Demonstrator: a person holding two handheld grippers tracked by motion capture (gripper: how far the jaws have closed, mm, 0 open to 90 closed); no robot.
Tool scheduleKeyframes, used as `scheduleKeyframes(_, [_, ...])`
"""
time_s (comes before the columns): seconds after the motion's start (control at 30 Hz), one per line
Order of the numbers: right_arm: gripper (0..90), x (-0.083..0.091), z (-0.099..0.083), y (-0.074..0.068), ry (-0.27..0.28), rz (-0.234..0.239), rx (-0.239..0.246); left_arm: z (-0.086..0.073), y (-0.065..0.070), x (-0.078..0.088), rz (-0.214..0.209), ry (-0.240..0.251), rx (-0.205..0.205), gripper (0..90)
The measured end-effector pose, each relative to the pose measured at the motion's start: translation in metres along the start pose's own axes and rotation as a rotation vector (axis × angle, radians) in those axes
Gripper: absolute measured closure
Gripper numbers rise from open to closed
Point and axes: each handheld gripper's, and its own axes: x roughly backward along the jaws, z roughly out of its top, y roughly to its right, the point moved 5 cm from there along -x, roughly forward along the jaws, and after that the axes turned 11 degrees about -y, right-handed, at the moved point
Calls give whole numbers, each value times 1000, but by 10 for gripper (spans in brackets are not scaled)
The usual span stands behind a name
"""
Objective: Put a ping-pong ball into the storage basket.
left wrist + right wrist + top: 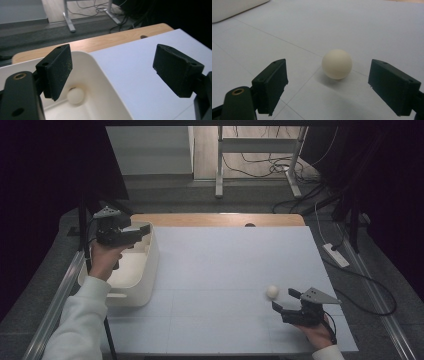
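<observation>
A white ball [337, 63] lies on the white table top [225, 265], just ahead of my right gripper [327, 75]. Its jaws stand open on either side of the ball without touching it. From above, that ball [272, 291] and the right gripper [283, 299] are at the front right. My left gripper [141, 234] hovers over the white bin [145, 280] at the table's left edge, open with nothing between its jaws. In the left gripper view [112, 58], a second white ball [75, 95] rests on the bin's floor, below the bin wall [100, 72].
A strip of wooden table [220, 219] runs along the back edge. Behind it are desk legs [219, 165] and loose cables [270, 167] on the floor. A power strip [336, 255] lies on the floor at the right. Metal rails [60, 300] flank the table.
</observation>
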Motion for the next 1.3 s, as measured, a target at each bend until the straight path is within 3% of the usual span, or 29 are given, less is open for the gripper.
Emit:
scheduleKeyframes(0.37, [159,-3,3,3,7,5,-21,3,12,-2,-54,17,-22,169])
scheduleKeyframes(0.4, [159,-2,3,4,6,5,-22,3,15,-1,-74,23,-23,170])
scheduleKeyframes(0.83, [159,-2,1,2,6,9,-10,0,48,-1,-136,33,-93,170])
scheduleKeyframes(1.3, [159,-1,0,2,-2,5,-10,-1,70,-8,-161,14,-149,171])
